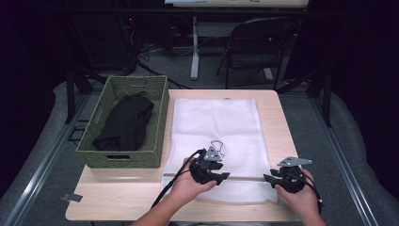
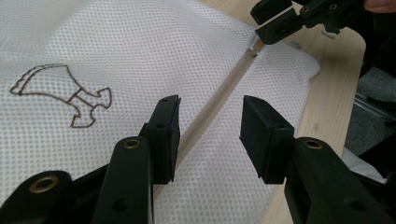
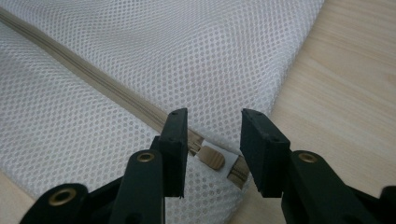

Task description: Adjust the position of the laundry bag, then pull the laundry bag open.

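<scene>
1. Dark floor, a folding chair (image 1: 256,44) and desk legs stood behind the pale wooden table (image 1: 117,197), so the white mesh laundry bag (image 1: 214,125) was easy for me to read against it.
2. That bag lay flat along the middle of the table, its tan zipper (image 2: 219,100) running across the near end, presumably so I could reach it from both sides.
3. My right gripper (image 3: 212,140) sat at the bag's right edge with its jaws partly open, straddling the zipper pull (image 3: 211,158) without pinching it; I judged it was lined up to take that tab.
4. My left gripper (image 2: 210,133) hovered over the zipper line farther left, jaws half spread with only mesh between them, probably to pin the fabric while the pull was drawn.
5. Beside the bag on the left stood a woven green basket (image 1: 157,110) holding dark clothing (image 1: 124,122), close enough to load afterwards.
</scene>
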The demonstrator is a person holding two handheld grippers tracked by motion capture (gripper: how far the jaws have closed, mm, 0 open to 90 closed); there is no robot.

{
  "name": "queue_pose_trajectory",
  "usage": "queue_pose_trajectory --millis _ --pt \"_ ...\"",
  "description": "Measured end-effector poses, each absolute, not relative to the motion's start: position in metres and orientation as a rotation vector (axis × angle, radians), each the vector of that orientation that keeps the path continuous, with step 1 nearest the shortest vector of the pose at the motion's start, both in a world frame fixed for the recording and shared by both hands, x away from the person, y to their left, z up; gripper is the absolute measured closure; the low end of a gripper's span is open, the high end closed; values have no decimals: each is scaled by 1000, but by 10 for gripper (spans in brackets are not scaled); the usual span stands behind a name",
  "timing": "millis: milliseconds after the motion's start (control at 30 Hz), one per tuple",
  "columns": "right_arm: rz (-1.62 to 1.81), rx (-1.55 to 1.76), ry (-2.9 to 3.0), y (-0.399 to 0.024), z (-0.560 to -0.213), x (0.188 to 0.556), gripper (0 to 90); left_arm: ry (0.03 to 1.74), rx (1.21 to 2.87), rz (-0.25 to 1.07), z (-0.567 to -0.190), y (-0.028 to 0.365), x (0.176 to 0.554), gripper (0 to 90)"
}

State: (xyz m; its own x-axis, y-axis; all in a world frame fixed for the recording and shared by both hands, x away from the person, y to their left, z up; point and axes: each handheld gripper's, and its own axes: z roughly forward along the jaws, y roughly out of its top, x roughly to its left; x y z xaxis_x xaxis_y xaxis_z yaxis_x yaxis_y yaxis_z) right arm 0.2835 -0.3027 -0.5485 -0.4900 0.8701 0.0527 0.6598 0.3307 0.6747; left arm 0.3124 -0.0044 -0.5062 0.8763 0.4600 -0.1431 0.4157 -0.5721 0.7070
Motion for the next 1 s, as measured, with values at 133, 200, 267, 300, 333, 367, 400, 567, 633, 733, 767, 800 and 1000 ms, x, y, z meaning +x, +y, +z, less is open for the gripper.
queue_pose_trajectory --millis 133,200,267,300,333,367,400,567,633,733,767,800,1000 --pt "934 1379 2273 -305 -548 286 624 615 2257 78 -505 -15 314 570" --pt "933 1385 2266 -306 -549 288 628 617 2257 48 -507 -20 317 571" --pt "935 1399 2263 -307 -549 290 630 623 2262 26 -510 -25 319 572" --pt "936 1406 2258 -308 -550 291 631 630 2270 34 -512 -28 319 573" --pt "944 1414 2254 -309 -551 292 634 617 2268 16 -514 -31 320 576" --pt "946 1424 2252 -310 -551 294 634 615 2282 26 -514 -34 320 577" --pt "950 1436 2246 -311 -552 295 634 603 2281 10 -516 -37 320 578" --pt "953 1466 2235 -314 -554 300 635 578 2314 11 -520 -48 319 585" --pt "947 1480 2234 -315 -556 302 635 572 2317 16 -521 -51 319 585" --pt "935 1497 2229 -315 -557 305 635 569 2319 12 -522 -55 319 585" --pt "939 1492 2231 -316 -558 306 635 569 2320 14 -523 -56 319 584" --pt "932 1501 2231 -315 -558 306 635 566 2318 14 -523 -56 319 584" --pt "920 1507 2236 -313 -560 310 634 556 2327 15 -524 -59 320 586"
